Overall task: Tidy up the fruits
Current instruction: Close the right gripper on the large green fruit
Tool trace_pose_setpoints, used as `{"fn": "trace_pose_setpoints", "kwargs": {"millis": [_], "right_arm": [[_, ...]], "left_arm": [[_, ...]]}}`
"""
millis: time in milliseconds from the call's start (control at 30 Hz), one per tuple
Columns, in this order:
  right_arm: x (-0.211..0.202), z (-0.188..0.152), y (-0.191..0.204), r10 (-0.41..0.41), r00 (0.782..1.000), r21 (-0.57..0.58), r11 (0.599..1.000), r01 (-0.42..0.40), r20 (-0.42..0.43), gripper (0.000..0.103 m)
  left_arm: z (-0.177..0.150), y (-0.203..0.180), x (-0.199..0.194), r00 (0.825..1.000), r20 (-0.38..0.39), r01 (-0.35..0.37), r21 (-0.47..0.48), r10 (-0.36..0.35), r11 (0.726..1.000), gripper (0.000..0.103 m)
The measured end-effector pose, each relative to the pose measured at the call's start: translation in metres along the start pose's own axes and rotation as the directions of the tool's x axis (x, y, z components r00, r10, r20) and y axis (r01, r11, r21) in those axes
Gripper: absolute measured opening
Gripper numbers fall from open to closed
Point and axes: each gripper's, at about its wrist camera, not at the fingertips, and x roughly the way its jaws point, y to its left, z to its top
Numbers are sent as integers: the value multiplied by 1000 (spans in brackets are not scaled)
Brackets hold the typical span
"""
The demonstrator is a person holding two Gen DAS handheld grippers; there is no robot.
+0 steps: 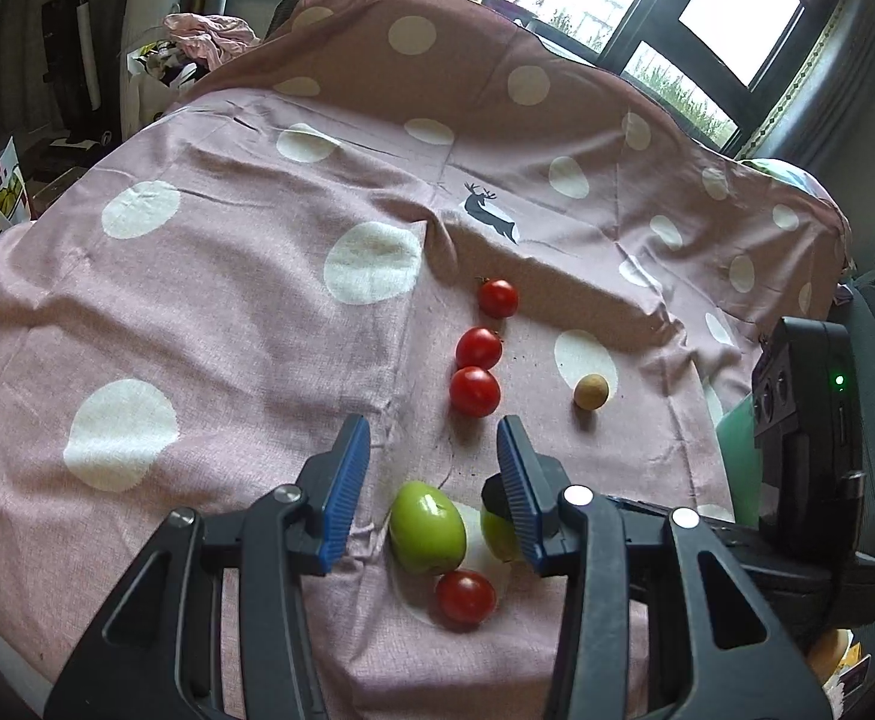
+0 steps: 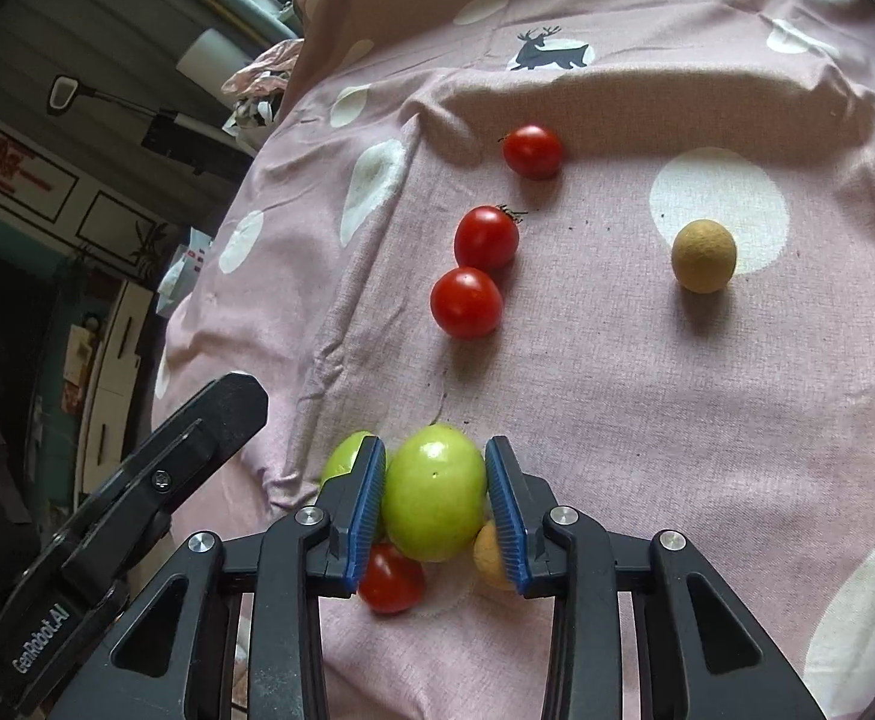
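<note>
Green, smooth and firm, the plum (image 2: pixel 434 492) is clamped at its widest sides between the right gripper (image 2: pixel 434 510) pads; the left gripper (image 1: pixel 431 480) is held apart, empty

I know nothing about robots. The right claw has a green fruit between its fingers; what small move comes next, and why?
Probably a short lift straight up. The right gripper has its blue pads against both sides of the green fruit, while a second green fruit, a red tomato and a tan fruit crowd close around it, so sliding sideways might knock them.
</note>
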Motion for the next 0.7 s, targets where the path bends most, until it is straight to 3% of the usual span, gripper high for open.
{"fn": "trace_pose_setpoints", "kwargs": {"millis": [200, 267, 367, 567, 700], "right_arm": [[-38, -2, -25, -15, 998, 56, 998, 11, 69, 37], [-44, -4, -34, -31, 997, 74, 997, 25, 76, 37], [-44, -8, -47, -56, 997, 102, 993, 50, 52, 37], [-41, -12, -63, -173, 985, 123, 978, 169, 22, 37], [-41, -10, -69, -151, 988, 143, 979, 146, 23, 37]], "left_arm": [[-6, -15, 10, 996, -44, 76, 19, -75, 997, 43], [-10, -23, 17, 986, -86, 144, 21, -142, 989, 42], [-18, -38, 25, 975, -125, 193, 42, -186, 980, 42], [-34, -68, 44, 948, -226, 248, 94, -222, 964, 41], [-38, -70, 51, 942, -253, 250, 91, -221, 964, 40]]}}
